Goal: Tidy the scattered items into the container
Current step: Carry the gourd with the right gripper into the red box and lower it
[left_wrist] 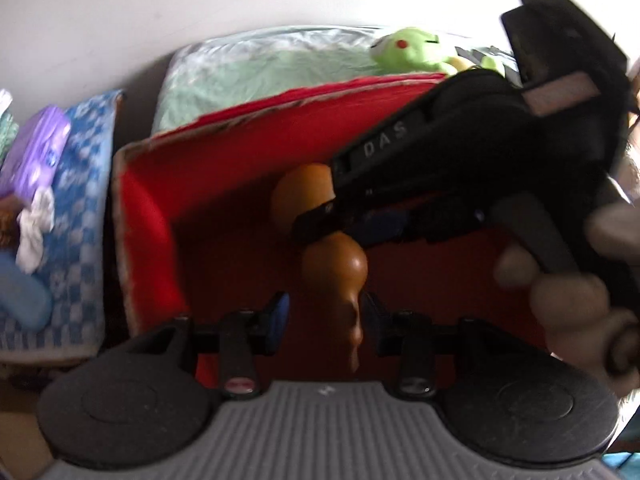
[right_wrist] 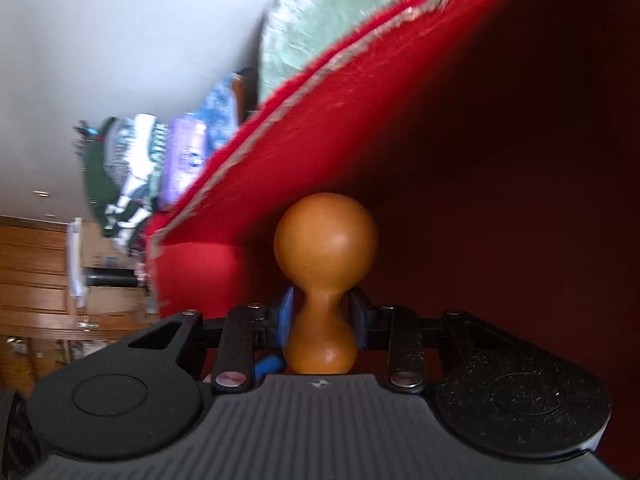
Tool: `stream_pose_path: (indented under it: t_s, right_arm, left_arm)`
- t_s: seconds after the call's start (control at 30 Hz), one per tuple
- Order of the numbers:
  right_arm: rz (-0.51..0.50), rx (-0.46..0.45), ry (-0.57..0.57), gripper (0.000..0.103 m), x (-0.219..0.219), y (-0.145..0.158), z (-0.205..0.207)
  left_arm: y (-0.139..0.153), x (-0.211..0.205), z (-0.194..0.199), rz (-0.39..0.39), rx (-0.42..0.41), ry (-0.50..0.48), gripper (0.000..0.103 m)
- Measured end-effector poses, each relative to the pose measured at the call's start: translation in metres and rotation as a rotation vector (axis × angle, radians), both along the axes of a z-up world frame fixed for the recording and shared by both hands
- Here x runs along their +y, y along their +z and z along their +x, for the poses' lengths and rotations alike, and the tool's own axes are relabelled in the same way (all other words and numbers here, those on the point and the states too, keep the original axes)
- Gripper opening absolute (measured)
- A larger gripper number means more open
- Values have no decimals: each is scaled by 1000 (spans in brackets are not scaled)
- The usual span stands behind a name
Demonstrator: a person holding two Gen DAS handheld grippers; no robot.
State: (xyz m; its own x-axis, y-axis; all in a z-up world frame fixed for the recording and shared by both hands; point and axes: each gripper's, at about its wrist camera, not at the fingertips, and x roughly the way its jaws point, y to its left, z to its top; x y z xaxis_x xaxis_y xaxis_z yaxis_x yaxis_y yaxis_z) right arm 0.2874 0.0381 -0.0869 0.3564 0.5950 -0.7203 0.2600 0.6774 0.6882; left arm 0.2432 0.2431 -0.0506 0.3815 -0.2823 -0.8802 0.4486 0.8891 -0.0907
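Note:
An open red box (left_wrist: 152,208) fills the left wrist view, and both grippers hang over its inside. My left gripper (left_wrist: 325,312) is shut on a dark brown wooden gourd (left_wrist: 336,268), whose neck runs down between the pads, tight against the right one. From the upper right comes my right gripper (left_wrist: 320,220), carried by a hand (left_wrist: 568,292). An orange-brown wooden gourd (left_wrist: 302,192) sticks out past its fingers. In the right wrist view the right gripper (right_wrist: 322,308) is shut on that gourd (right_wrist: 326,236) at its narrow waist, close to the red box wall (right_wrist: 400,120).
Behind the box lie pale green bedding (left_wrist: 260,72) and a green plush toy (left_wrist: 404,46). Left of the box, a blue checked cloth (left_wrist: 80,200) carries a purple packet (left_wrist: 36,152) and white fabric. Wooden drawers (right_wrist: 36,272) stand at the far left of the right wrist view.

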Motion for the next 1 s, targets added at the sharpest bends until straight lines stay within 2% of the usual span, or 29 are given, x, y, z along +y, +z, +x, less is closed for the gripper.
stream_pose_path:
  t_s: [0.1,0.27,0.33,0.47,0.6,0.7,0.77,1.0]
  right_arm:
    - [-7,46,50,34,9,-4,10]
    - [-42,73,166,34,40,-5,23]
    - [-6,91,184,34,46,-10,26]
    - [114,89,219,34,53,-22,28]
    - [119,73,225,36,53,-25,29]
    - [142,108,206,36,48,-31,23]
    - [127,109,214,36,49,-29,20]
    - [7,27,226,36,48,2,13]
  left_arm:
    - [3,9,-4,-43,1,25,42]
    - [8,16,-6,-76,-5,69,41]
    - [9,16,-8,-76,-16,82,33]
    - [12,16,-6,-66,-28,106,34]
    - [13,14,-12,-61,-34,114,36]
    - [14,11,-14,-51,-40,115,37]
    - [16,9,-17,-45,-45,117,39]
    - [16,11,-18,-47,-56,125,43]
